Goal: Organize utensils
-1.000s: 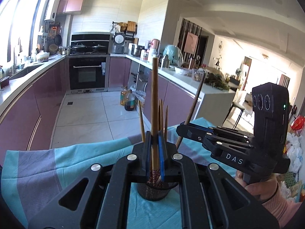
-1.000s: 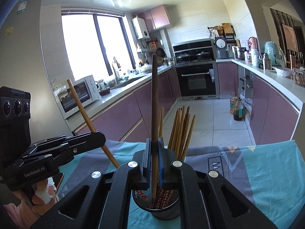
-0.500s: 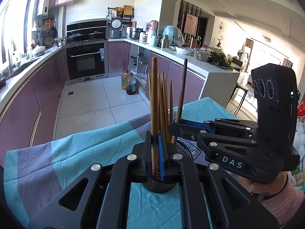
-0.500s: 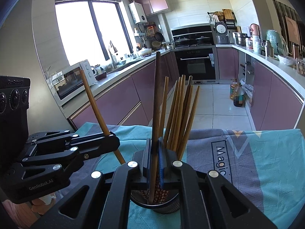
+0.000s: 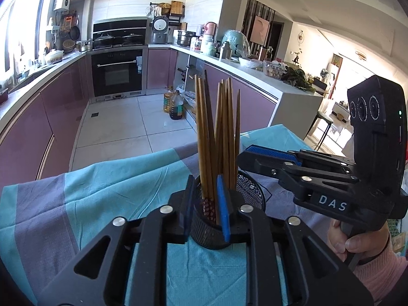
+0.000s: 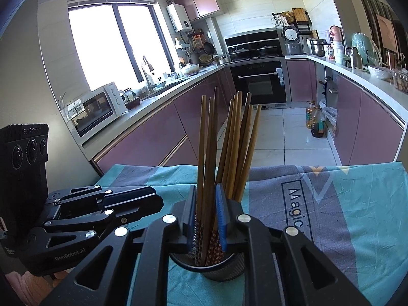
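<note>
A black mesh holder [image 5: 244, 191] stands on the teal and grey tablecloth [image 5: 102, 191], with several brown chopsticks [image 5: 224, 132] upright in it. My left gripper [image 5: 205, 186] sits just above the holder's near rim. Its jaws are opening, and a few chopsticks stand loose between the blue pads. In the right wrist view, my right gripper [image 6: 206, 191] is over the same holder [image 6: 216, 267]. Its jaws are opening too, around chopsticks [image 6: 229, 140] that the pads do not press. The right gripper [image 5: 251, 160] reaches in from the right, the left gripper [image 6: 153, 201] from the left.
A hand in a pink sleeve [image 5: 357, 244] holds the right gripper. The cloth's far edge [image 6: 280, 168] drops to a tiled kitchen floor with oil bottles [image 5: 176, 104]. Purple cabinets and counters run along both sides.
Both grippers were shut on one chopstick each. Their jaws have now parted and those chopsticks have slid down into the holder among the others. The left gripper has sunk closer to the holder.
</note>
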### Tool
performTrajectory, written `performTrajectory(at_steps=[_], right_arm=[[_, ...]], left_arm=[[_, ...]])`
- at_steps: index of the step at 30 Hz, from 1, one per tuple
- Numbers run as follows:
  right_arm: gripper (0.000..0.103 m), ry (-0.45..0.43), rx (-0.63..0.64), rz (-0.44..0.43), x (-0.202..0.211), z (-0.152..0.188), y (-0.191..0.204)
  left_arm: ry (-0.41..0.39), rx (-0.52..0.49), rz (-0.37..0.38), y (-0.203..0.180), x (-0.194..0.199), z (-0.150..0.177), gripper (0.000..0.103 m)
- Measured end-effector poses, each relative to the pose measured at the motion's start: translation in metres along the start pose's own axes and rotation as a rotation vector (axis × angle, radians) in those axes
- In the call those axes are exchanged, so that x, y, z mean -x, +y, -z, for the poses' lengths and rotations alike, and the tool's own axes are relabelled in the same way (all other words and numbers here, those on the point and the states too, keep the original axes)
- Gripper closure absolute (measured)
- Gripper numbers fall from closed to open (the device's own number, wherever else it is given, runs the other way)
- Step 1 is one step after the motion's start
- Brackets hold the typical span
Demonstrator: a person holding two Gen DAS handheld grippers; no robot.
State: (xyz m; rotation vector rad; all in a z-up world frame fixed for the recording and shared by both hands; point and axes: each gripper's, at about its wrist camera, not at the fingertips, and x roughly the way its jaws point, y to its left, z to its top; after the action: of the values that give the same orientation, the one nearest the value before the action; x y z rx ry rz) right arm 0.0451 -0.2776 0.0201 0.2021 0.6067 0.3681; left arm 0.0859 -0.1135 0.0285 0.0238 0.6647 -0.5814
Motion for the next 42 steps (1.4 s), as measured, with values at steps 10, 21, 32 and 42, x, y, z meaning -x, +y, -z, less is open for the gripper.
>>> performTrajectory(at_steps=[10,21,32,42], right_arm=[[0.03,-0.07,0.063,0.007,0.026,0.025,0.019],[0.007,-0.122,0.1,0.05,0.036,0.057,0.036],[0.007,-0.186,0.133,0.12,0.046,0.072,0.048],[0.007,-0.243,0.148,0.168,0.054,0.077,0.055]], left_arm=[[-0.134,0.053,-0.125,0.026,0.048,0.029,0.021],[-0.254,0.065,-0.282,0.038,0.101,0.067,0.005],[-0.324,0.081,-0.385,0.033,0.122,0.093,0.005],[-0.363,0.098,-0.441,0.03,0.137,0.105,0.005]])
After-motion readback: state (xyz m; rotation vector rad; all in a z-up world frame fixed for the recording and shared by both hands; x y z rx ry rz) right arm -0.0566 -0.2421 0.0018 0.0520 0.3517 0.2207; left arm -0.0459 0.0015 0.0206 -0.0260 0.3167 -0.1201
